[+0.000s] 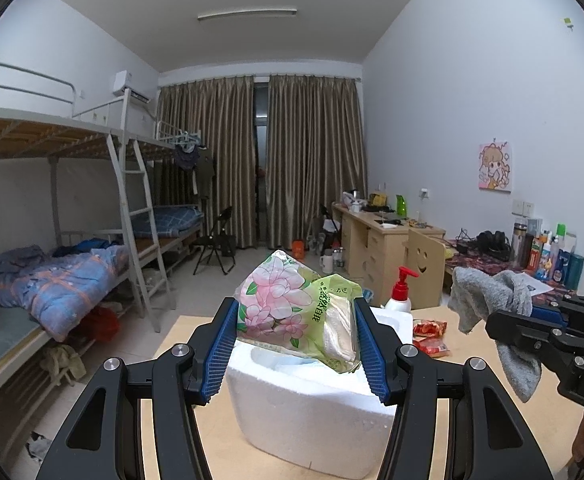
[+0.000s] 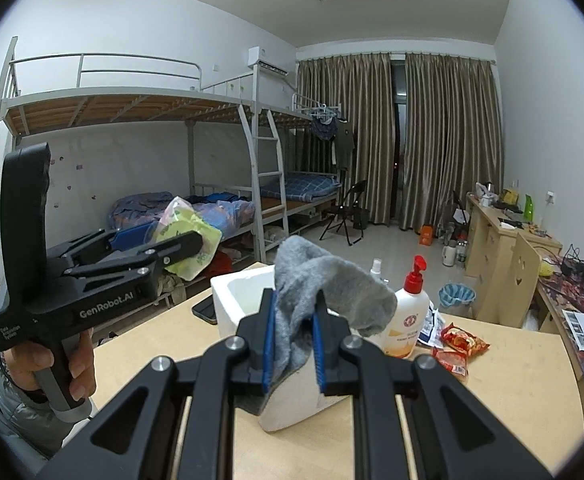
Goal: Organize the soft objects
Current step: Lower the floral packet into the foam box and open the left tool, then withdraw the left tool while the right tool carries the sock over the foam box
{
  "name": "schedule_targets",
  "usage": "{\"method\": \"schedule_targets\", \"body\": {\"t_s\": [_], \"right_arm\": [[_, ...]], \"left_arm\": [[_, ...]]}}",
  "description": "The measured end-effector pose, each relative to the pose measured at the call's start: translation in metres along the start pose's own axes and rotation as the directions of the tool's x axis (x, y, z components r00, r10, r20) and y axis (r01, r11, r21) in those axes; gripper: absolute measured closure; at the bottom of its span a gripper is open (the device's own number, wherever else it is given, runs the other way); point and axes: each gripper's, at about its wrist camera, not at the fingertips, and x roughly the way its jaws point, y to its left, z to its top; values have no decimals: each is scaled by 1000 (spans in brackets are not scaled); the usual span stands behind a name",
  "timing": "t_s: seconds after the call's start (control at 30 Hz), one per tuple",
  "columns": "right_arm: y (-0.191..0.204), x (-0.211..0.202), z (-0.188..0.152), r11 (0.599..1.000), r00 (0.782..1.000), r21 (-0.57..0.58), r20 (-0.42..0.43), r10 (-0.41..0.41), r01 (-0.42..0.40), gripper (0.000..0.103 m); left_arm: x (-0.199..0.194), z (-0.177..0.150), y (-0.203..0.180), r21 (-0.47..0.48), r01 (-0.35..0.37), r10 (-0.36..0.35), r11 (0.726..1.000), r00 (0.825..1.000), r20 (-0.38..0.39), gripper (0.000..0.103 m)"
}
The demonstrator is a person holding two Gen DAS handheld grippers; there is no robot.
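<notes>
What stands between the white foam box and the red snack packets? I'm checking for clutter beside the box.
A white pump bottle with a red top stands between the foam box and the snack packets, clearest in the right wrist view.

Tissue pack [image 1: 292, 312]: soft plastic wrapper, pale green with pink flower print, crumpled, tilted, held in air above open white foam box [image 1: 312, 412], one end torn open, white tissues showing.
Grey sock [image 2: 316, 292]: fleecy, limp, folded over, pinched mid-length, toe end drooping, above same box.
</notes>
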Motion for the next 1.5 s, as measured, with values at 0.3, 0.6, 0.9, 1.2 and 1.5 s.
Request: {"method": "schedule_targets", "body": {"t_s": [0.3, 0.6, 0.9, 1.2, 1.5], "right_arm": [[-9, 7, 5, 1000, 1000, 13, -9, -26, 26, 83], [-16, 6, 4, 998, 998, 30, -18, -55, 55, 83], [-21, 7, 6, 996, 997, 47, -24, -71, 72, 83], [-21, 11, 9, 995, 996, 56, -30, -84, 85, 83], [-23, 11, 8, 994, 995, 62, -31, -89, 91, 83]], "left_arm": [[38, 1, -6, -3, 51, -51, 999, 998, -33, 45], [70, 1, -21, -6, 90, -90, 996, 993, -72, 45], [93, -2, -32, 0, 79, -78, 997, 991, -109, 45], [106, -3, -38, 3, 70, -68, 998, 989, -134, 44], [102, -6, -32, 3, 45, -44, 999, 992, -122, 11]]}}
